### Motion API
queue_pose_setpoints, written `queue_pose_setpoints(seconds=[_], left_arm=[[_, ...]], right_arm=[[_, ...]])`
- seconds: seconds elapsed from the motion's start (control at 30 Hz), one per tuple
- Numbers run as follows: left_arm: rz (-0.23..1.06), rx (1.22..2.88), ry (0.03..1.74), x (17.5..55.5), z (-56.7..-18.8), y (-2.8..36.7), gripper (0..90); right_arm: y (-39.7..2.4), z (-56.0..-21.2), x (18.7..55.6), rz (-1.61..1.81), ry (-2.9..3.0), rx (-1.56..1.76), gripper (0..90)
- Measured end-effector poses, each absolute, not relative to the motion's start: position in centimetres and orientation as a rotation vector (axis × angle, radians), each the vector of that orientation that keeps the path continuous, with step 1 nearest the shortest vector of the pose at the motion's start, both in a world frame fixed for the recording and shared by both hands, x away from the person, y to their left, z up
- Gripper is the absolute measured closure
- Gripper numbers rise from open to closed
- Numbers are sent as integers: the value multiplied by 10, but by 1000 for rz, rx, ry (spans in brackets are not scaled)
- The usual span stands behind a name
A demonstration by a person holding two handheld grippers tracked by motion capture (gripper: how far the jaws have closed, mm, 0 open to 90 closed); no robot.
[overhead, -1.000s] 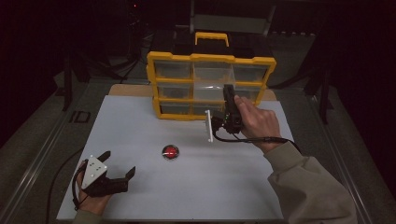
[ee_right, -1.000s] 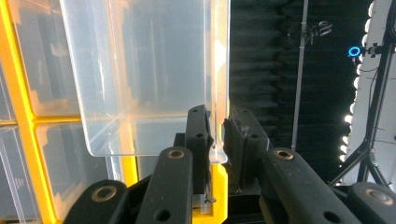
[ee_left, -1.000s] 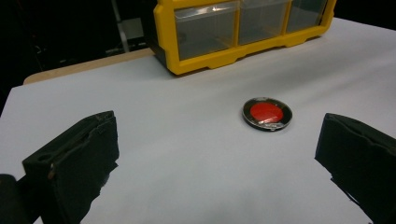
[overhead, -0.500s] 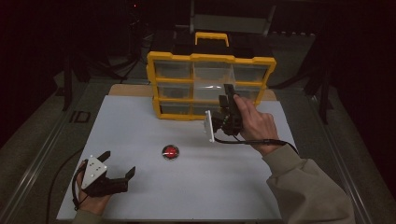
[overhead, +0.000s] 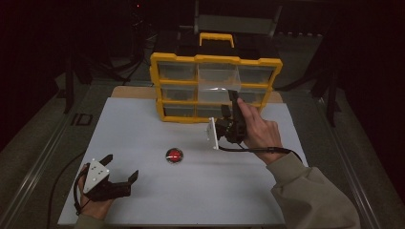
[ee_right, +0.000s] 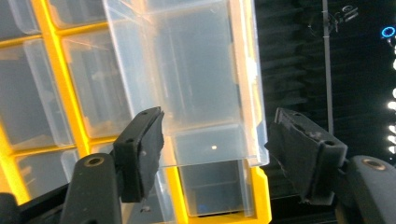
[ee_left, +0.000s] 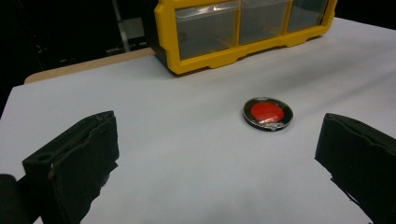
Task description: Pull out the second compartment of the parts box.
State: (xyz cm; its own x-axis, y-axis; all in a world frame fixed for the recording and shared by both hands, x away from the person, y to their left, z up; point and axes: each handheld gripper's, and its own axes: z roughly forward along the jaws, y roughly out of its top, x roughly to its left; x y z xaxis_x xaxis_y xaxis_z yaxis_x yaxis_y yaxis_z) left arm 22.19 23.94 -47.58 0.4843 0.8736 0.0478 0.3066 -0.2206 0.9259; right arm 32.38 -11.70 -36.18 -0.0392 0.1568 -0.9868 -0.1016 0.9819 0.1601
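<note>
- Near the front-left corner of the white counter [overhead: 143, 133], the left gripper [overhead: 119, 168] rests in the person's left hand, grey three-cornered plate on top, black cable trailing behind.
- Its jaws stand wide apart with nothing between them; in the left gripper view just bare counter shows in the gap.
- Ahead of that gripper, roughly mid-counter, lies a small round red disc with a dark rim [overhead: 174, 155], flat and on its own, well apart from both grippers.
- At the back of the counter stands a yellow plastic organiser with clear drawers and a top handle [overhead: 167, 59], three columns by three rows.
- One clear plastic drawer [overhead: 217, 86], centre column, is pulled out towards the person and sticks out past the yellow frame.
- Right gripper [overhead: 235, 98] is held up at that drawer's front end by the person's right hand [overhead: 258, 131], sleeve entering from the bottom right.
- Its jaws have just been opening: the right gripper view shows the drawer's front end between them, left pad at or near the wall (can't tell if touching), right pad clear of it.
</note>
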Motion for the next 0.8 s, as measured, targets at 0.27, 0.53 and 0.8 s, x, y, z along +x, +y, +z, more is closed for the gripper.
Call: queue_pose_setpoints(seconds=[0.27,0.53,0.8], left_arm=[[736,1772,1002,222,-476,239,1],[735,1768,1004,222,-476,239,1],[733,1767,1007,222,-476,239,1]], right_arm=[[-115,-371,320,226,1638,56,197],[-115,-378,320,235,1665,61,146],[-114,-390,321,243,1698,71,119]])
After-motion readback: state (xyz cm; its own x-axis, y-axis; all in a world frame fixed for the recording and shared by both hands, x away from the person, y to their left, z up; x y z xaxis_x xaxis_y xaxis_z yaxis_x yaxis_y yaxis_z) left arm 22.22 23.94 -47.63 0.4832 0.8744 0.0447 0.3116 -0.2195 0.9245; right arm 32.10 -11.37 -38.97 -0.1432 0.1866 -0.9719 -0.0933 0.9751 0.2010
